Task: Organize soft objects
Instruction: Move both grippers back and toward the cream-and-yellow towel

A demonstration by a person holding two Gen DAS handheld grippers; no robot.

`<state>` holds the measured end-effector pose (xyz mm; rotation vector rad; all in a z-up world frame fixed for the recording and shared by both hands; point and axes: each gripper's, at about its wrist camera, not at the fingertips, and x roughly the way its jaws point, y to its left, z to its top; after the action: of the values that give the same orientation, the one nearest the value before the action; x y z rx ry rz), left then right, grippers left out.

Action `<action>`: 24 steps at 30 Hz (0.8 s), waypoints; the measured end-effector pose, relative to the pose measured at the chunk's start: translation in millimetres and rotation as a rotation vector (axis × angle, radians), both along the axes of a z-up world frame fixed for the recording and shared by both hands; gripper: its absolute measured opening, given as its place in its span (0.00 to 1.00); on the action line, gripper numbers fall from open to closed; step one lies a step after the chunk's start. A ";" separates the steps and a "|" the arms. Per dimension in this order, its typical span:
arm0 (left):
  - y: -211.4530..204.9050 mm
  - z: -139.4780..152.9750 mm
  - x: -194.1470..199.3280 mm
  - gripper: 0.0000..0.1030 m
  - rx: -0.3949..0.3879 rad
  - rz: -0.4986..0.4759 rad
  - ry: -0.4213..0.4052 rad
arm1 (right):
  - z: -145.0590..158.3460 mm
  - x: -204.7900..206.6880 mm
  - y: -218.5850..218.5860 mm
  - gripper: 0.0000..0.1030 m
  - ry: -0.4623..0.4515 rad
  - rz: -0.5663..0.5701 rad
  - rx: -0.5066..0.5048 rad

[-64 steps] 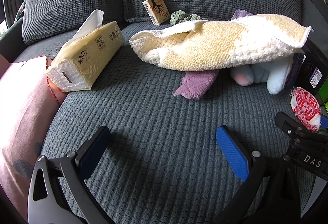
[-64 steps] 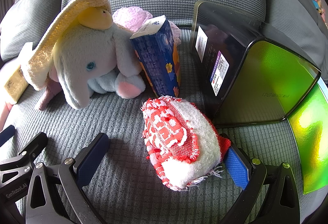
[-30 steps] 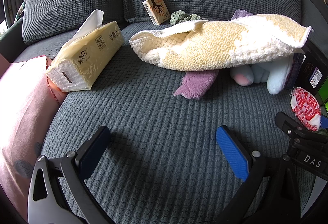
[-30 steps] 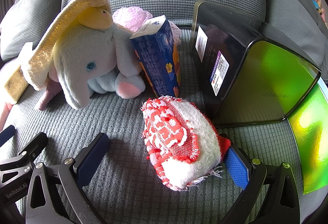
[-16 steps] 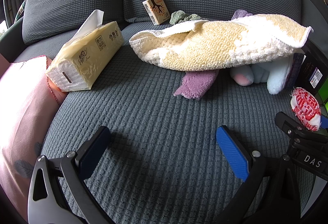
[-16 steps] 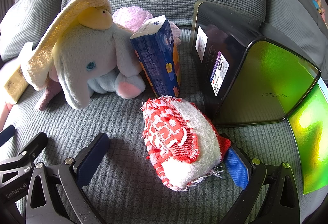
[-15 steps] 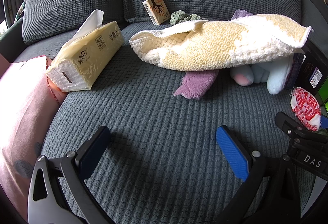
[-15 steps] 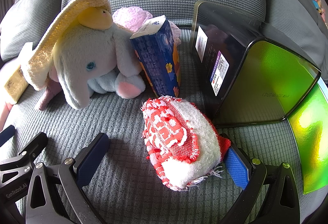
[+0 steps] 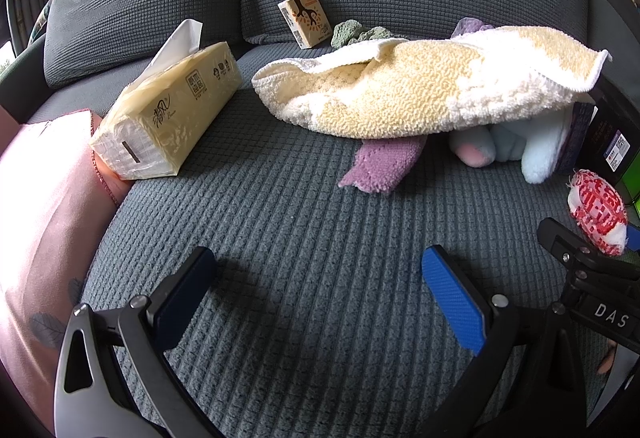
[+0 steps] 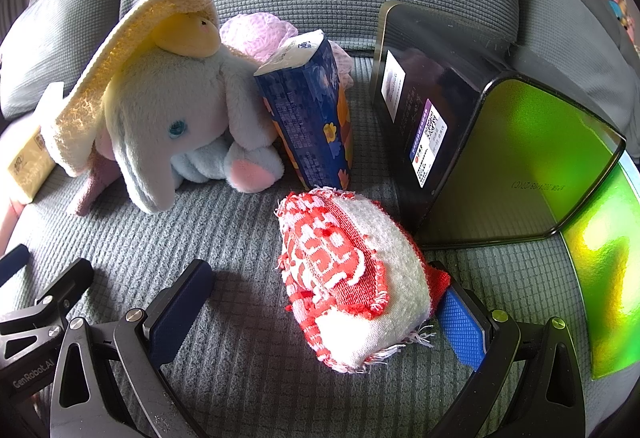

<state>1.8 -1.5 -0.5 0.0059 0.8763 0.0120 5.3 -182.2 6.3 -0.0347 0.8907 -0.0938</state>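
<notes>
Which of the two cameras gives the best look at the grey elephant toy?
The right wrist view. There the elephant toy sits upright with face, blue eye, ear and pink foot showing, the yellow towel draped over its head. In the left wrist view that towel hides nearly all of it; only its pale feet peek out.

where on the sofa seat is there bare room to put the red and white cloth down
Bare seat cushion lies in front of the open left gripper, bordered by the tissue pack, yellow towel and purple cloth. It is crowded around the red and white cloth: plush elephant, blue box and black tin.
</notes>
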 end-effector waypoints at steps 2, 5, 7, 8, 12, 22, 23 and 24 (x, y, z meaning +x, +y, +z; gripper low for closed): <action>-0.7 -0.3 1.3 0.99 0.005 0.003 0.004 | -0.1 1.6 2.6 1.00 0.004 0.000 -0.011; 0.6 3.7 1.9 0.99 0.000 -0.008 0.023 | 1.4 1.0 1.9 1.00 0.011 -0.002 0.004; 7.5 9.5 1.5 0.96 -0.029 -0.023 0.052 | 9.5 -1.6 0.8 1.00 0.024 0.002 0.032; 13.4 15.2 -0.4 0.93 -0.049 -0.018 0.047 | 17.8 -4.2 -1.4 1.00 0.020 -0.003 0.045; 43.1 46.7 -18.1 0.93 -0.103 -0.002 -0.046 | 64.3 -31.8 -0.1 1.00 -0.112 0.049 0.102; 66.1 147.0 -95.1 0.94 -0.129 -0.002 -0.220 | 137.6 -136.0 6.6 1.00 -0.255 0.044 0.114; 63.6 154.2 -98.8 0.94 -0.138 -0.011 -0.229 | 141.3 -146.6 0.4 1.00 -0.256 0.041 0.145; 61.8 163.2 -103.9 0.94 -0.164 -0.034 -0.240 | 147.4 -155.4 -3.5 1.00 -0.258 0.044 0.190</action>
<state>-102.1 60.3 162.6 -0.1316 0.6353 -0.0891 -150.1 -185.7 153.6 0.1322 0.6374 0.0272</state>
